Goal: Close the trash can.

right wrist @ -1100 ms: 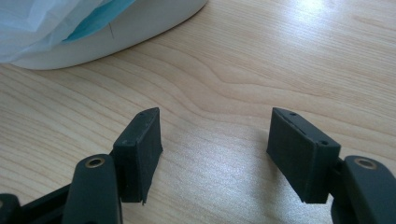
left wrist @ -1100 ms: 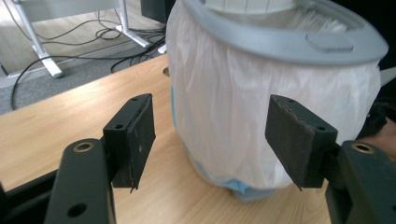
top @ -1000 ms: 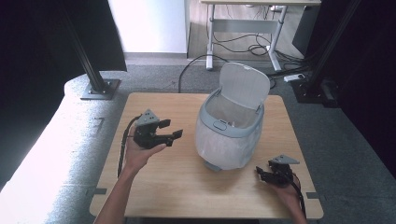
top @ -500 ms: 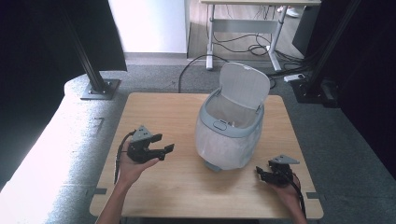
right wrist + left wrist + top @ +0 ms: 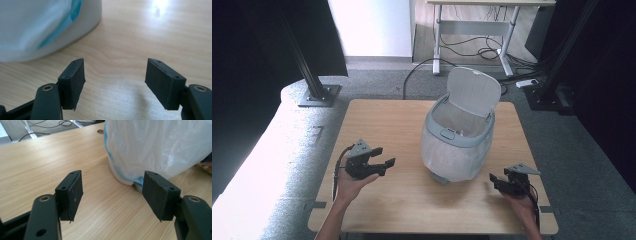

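Pale wooden table [image 5: 377, 125] carries the scene: nearest the camera, the left gripper [image 5: 384, 164] and right gripper [image 5: 493, 179] rest low over the wood, each with jaws spread wide and nothing between them. Ahead of both sets of fingers, and between the two hands, stands a small lidded bin [image 5: 459, 142], its lid [image 5: 474, 91] tipped up and a white plastic liner [image 5: 155, 145] draped over its rim, seemingly left open so the bag can be handled. Beyond it, a desk frame [image 5: 472, 37] stands on the floor.
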`<state>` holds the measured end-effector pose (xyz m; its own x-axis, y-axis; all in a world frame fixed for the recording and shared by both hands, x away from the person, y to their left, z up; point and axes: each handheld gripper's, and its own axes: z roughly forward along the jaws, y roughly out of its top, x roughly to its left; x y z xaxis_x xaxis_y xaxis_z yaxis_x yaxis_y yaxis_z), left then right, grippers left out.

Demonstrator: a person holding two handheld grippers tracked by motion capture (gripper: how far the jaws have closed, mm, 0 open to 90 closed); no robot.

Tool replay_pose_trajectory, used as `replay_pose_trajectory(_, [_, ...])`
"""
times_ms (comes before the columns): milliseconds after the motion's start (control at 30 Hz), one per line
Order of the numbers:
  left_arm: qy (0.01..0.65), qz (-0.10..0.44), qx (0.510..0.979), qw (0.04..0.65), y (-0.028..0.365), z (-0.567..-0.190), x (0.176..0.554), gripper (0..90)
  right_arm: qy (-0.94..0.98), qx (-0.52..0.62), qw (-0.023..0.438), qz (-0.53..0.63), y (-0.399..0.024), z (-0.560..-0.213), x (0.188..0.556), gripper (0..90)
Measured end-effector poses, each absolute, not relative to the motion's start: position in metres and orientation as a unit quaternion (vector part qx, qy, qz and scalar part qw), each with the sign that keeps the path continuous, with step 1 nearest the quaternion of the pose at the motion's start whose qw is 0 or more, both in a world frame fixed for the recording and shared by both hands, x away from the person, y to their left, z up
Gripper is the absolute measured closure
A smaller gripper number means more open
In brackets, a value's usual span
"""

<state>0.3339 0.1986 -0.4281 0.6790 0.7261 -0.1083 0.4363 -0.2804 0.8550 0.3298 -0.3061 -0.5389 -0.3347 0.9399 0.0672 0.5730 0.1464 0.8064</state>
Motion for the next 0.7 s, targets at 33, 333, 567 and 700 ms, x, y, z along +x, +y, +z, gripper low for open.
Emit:
replay_pose_trajectory(33, [0.371, 0.153, 0.786, 0.471, 0.2, -0.43, 0.334, 33.3, 0.716, 0.525, 0.24, 0.392, -0.307, -0.536, 0.329, 30.9])
replay_pose_trajectory(333, [0.376, 0.144, 0.791, 0.461, 0.202, -0.449, 0.332, 33.5, 0.711, 0.509, 0.241, 0.421, -0.308, -0.513, 0.325, 31.7])
replay_pose_trajectory(567, [0.378, 0.135, 0.792, 0.459, 0.202, -0.459, 0.331, 33.3, 0.709, 0.492, 0.225, 0.452, -0.313, -0.479, 0.326, 31.5])
replay_pose_trajectory(700, [0.379, 0.135, 0.791, 0.461, 0.204, -0.459, 0.33, 32.9, 0.708, 0.48, 0.234, 0.463, -0.314, -0.455, 0.327, 31.5])
